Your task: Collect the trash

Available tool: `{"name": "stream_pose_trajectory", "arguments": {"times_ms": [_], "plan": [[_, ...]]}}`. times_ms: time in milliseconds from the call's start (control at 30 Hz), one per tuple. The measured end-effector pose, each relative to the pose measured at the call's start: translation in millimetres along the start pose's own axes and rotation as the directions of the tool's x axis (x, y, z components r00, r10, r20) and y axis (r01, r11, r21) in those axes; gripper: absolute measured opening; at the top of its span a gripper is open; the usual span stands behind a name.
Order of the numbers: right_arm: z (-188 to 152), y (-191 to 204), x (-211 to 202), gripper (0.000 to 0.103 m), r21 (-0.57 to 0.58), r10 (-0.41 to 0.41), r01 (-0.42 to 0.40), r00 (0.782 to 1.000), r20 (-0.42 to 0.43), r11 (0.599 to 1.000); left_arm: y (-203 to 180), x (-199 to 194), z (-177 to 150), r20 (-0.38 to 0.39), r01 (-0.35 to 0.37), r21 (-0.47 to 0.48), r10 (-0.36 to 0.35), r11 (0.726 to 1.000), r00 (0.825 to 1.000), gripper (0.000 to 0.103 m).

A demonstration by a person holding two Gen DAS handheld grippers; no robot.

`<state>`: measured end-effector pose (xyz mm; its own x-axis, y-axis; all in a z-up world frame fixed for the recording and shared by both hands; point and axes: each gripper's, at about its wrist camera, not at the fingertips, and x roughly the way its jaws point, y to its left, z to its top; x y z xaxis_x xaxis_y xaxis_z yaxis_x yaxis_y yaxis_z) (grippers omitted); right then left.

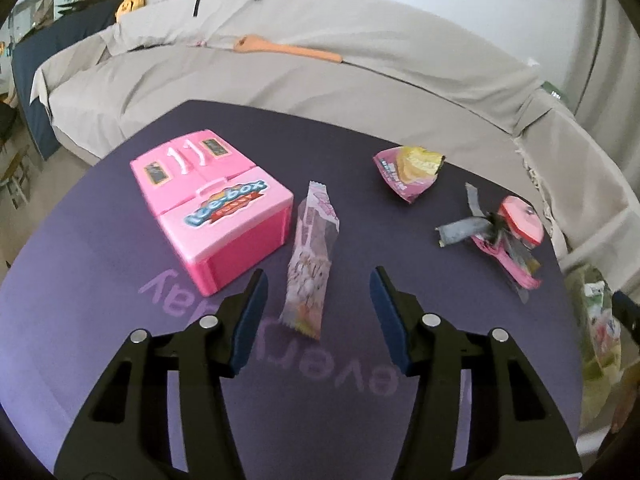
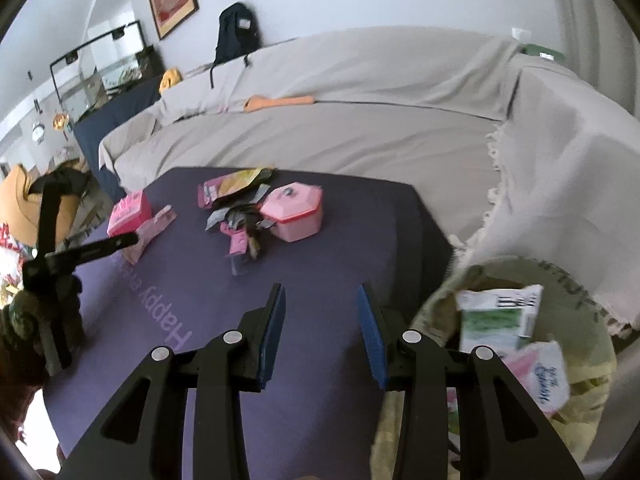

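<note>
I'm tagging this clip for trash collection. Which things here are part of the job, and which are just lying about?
Job:
- long wrapper
- pink and yellow snack packet
- crumpled grey and pink wrappers
- bag holding collected trash
- left gripper

Lying about:
- pink toy ice-box
- pink lidded box
- backpack

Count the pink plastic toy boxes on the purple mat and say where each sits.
2. The ice-box toy sits at the mat's left, beside a long wrapper. The small hexagonal box sits at the right, against the crumpled wrapper pile. None seems hidden.
</note>
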<state>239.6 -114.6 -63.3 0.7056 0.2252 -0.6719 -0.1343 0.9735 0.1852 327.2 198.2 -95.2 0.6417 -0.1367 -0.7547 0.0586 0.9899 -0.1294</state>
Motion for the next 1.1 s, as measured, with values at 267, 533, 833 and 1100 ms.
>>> {"name": "stream_pose_trajectory", "arguments": {"times_ms": [267,533,833,1100], "plan": [[17,30,37,0.036,-0.038,0.075,-0.077,0.996,-0.048,0.996,-1,-2,2,-0.024,0.092,-0.012,-0.092,0.996,0.995,0.010],[45,82,89,0.036,-0.113,0.138,-0.149,0.986,-0.097,0.982,0,-52,-21,0.010,0.193,0.027,-0.193,0.981,0.981,0.010],[110,119,160,0.036,0.052,0.100,-0.097,0.993,-0.057,0.994,34,-61,-30,0.045,0.171,-0.066,-0.168,0.983,0.985,0.010],[143,135,236,0.036,0.206,-0.031,0.056,0.992,-0.125,0.977,66,-56,-30,0.081,0.188,-0.143,-0.178,0.972,0.981,0.010]]}}
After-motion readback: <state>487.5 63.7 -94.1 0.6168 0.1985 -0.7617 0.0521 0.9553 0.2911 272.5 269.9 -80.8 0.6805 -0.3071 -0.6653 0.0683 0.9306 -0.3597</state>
